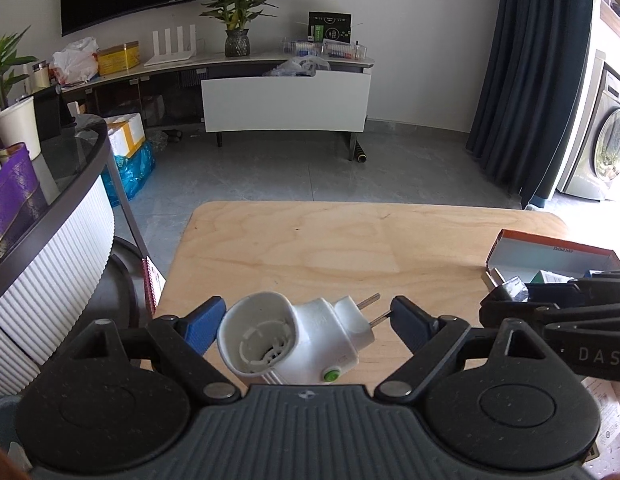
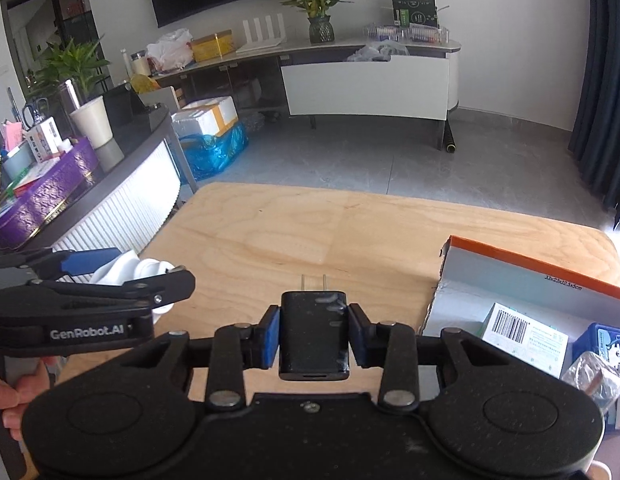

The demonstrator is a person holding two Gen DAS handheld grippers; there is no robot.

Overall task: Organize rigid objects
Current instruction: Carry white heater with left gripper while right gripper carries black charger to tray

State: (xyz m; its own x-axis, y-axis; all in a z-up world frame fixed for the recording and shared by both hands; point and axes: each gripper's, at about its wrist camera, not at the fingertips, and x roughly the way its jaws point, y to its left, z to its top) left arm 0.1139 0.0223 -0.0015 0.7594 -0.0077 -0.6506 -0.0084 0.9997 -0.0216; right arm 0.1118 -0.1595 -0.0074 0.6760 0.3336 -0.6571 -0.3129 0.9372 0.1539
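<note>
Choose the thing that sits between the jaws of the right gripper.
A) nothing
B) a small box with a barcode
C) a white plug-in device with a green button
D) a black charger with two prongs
D: in the right wrist view the blue pads of the right gripper press on both sides of the black charger, prongs pointing forward.

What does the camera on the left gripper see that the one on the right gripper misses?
Only the left wrist view shows the white plastic plug-in adapter in full, with its green button, between the open left gripper, and a washing machine. Only the right wrist view shows the right gripper shut on a black rectangular charger. Both show the wooden table and the orange-rimmed cardboard box.
</note>
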